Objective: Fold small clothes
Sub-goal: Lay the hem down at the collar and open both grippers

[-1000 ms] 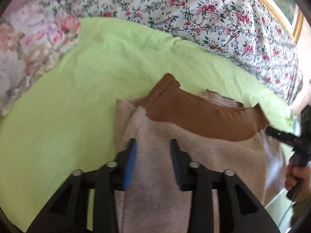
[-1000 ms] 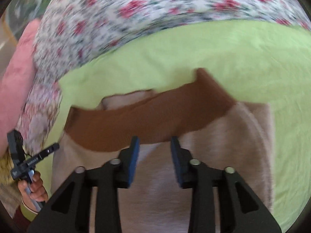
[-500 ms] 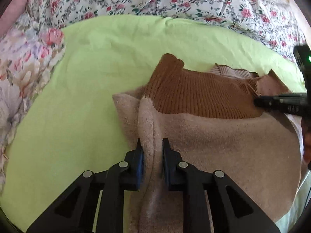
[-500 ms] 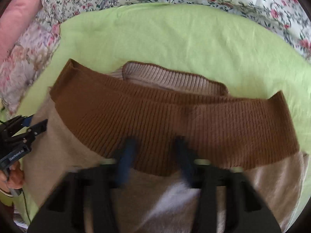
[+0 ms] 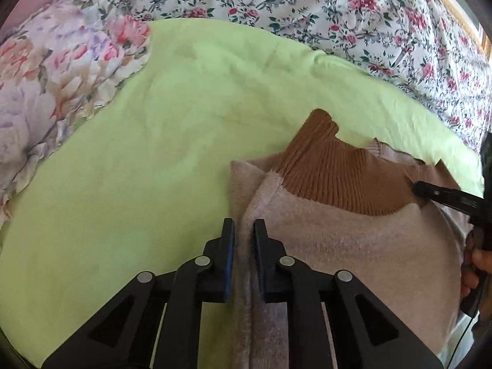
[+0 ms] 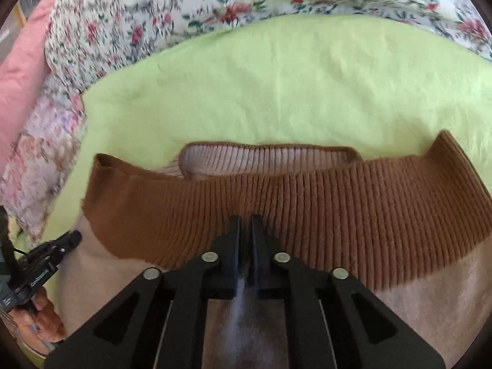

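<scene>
Both grippers have closed since a second ago, when their jaws were apart over the fabric. Left gripper (image 5: 244, 226) now pinches a raised ridge of the beige sweater (image 5: 353, 246) at its left edge, just below the brown ribbed band (image 5: 338, 175). Right gripper (image 6: 245, 220) is clamped on a fold of fabric at the band's (image 6: 307, 196) lower edge, jaws nearly together. Sweater lies folded on the lime green sheet (image 5: 153, 153), band toward the far side, beige ribbed collar (image 6: 261, 156) showing behind it. Floral bedding (image 5: 338, 9) surrounds the sheet; pink pillow (image 6: 21, 70) at far left in the right wrist view.
</scene>
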A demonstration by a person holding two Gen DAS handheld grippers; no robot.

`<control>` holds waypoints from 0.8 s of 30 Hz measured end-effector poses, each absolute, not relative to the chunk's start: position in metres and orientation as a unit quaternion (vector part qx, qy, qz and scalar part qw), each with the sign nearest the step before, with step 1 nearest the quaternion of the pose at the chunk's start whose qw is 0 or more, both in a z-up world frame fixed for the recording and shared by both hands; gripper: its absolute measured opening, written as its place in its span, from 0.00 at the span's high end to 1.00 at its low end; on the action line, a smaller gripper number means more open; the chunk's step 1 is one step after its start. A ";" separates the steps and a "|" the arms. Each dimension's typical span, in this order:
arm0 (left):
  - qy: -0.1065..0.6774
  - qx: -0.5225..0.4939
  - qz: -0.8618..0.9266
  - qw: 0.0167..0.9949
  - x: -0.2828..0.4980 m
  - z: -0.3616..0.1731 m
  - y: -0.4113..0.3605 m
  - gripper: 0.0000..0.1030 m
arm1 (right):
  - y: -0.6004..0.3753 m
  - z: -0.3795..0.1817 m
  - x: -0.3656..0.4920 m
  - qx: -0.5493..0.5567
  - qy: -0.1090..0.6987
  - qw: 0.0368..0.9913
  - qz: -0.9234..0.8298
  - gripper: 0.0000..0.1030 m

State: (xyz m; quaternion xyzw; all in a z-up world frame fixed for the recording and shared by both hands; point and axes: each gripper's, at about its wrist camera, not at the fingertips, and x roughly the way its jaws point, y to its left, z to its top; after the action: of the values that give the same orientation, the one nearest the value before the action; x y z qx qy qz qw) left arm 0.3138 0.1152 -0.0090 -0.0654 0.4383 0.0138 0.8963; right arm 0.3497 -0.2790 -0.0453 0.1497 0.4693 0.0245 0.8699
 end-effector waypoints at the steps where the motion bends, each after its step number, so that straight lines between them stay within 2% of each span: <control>1: 0.438 -0.066 0.015 0.896 0.309 -0.005 0.115 0.85 | -0.282 -0.038 0.340 0.153 0.460 0.874 0.029 0.74; 3: 0.432 -0.075 0.008 0.899 0.290 0.006 0.114 0.87 | -0.292 -0.017 0.311 0.153 0.436 0.887 0.027 0.68; 7: 0.427 -0.093 -0.040 0.899 0.242 0.013 0.102 0.87 | -0.310 0.002 0.247 0.180 0.419 0.889 0.031 0.68; 11: 0.427 -0.103 -0.123 0.890 0.204 0.006 0.066 0.87 | -0.300 -0.012 0.203 0.179 0.446 0.875 0.053 0.68; 12: 0.432 -0.088 -0.135 0.887 0.198 -0.001 0.054 0.84 | -0.299 -0.017 0.195 0.175 0.457 0.870 0.059 0.68; 15: 0.460 -0.033 -0.091 0.883 0.193 -0.024 0.047 0.84 | -0.309 -0.032 0.170 0.123 0.484 0.866 -0.003 0.69; 17: 0.466 -0.048 -0.088 0.879 0.192 -0.035 0.065 0.87 | -0.344 -0.030 0.147 0.134 0.469 0.872 -0.049 0.77; 19: 0.462 -0.080 -0.088 0.879 0.188 -0.034 0.088 0.93 | -0.379 -0.028 0.128 0.172 0.464 0.865 -0.086 1.00; 22: 0.464 -0.094 -0.079 0.877 0.184 -0.033 0.107 0.93 | -0.410 -0.027 0.110 0.228 0.455 0.858 -0.068 1.00; 24: 0.467 -0.102 -0.069 0.875 0.180 -0.030 0.111 0.93 | -0.407 -0.023 0.111 0.211 0.457 0.861 -0.076 1.00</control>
State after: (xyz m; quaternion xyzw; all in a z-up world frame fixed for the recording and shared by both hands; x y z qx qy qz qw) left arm 0.1797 0.1113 -0.0304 -0.1023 0.4673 -0.0691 0.8754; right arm 0.1105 -0.4067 -0.0227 0.2106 0.4570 -0.0764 0.8608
